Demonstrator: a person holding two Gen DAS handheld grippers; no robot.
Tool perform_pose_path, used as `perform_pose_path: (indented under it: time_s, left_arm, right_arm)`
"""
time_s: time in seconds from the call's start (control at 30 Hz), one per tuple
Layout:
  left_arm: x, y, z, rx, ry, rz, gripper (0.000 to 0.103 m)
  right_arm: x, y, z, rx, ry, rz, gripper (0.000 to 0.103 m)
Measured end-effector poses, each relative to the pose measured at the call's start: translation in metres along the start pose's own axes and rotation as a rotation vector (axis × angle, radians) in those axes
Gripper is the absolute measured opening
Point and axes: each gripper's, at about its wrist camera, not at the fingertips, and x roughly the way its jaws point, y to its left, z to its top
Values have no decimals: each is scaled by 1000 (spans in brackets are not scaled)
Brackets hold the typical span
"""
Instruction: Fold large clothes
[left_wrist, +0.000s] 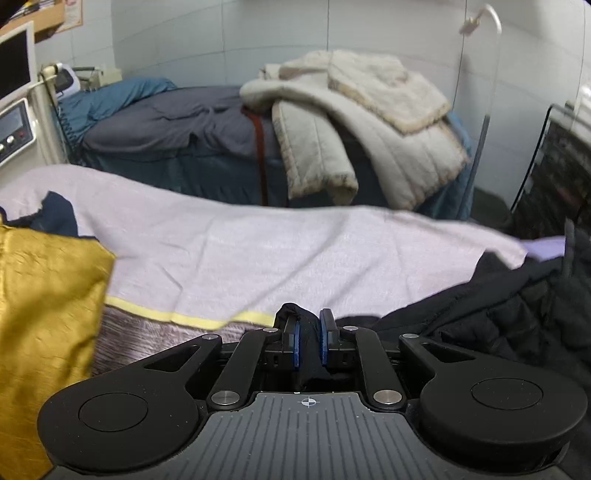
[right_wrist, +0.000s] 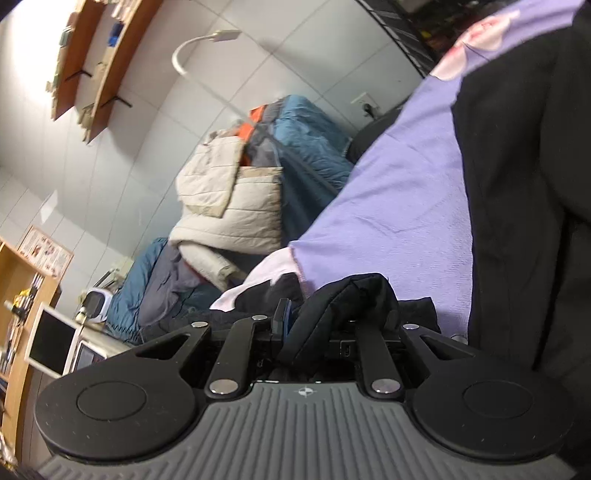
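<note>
Both grippers clamp black fabric: the left gripper (left_wrist: 309, 332) pinches an edge of the black quilted jacket (left_wrist: 517, 310), and the right gripper (right_wrist: 314, 321) grips another bunched fold of it. The jacket lies rumpled on the lilac blanket (left_wrist: 258, 254); the folding looks barely begun.

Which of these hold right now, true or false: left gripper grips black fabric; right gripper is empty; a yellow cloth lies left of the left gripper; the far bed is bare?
1. The left gripper grips the black garment. True.
2. The right gripper is empty. False: black fabric is clamped in it.
3. A yellow cloth lies left of the left gripper. True.
4. The far bed is bare. False: a cream quilted coat is piled on it.
</note>
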Motion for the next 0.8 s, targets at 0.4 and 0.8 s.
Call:
perform_pose_path:
  time_s: [0.4,0.8]
  left_arm:
    - [-33,20,-4,-58,-65,-100,96]
    - [-117,37,-11,-157,-247,-188,103]
  right_arm:
    - [-4,8,-16,1,-24,-40,34]
    - [-59,22,-8,48,-148,18,90]
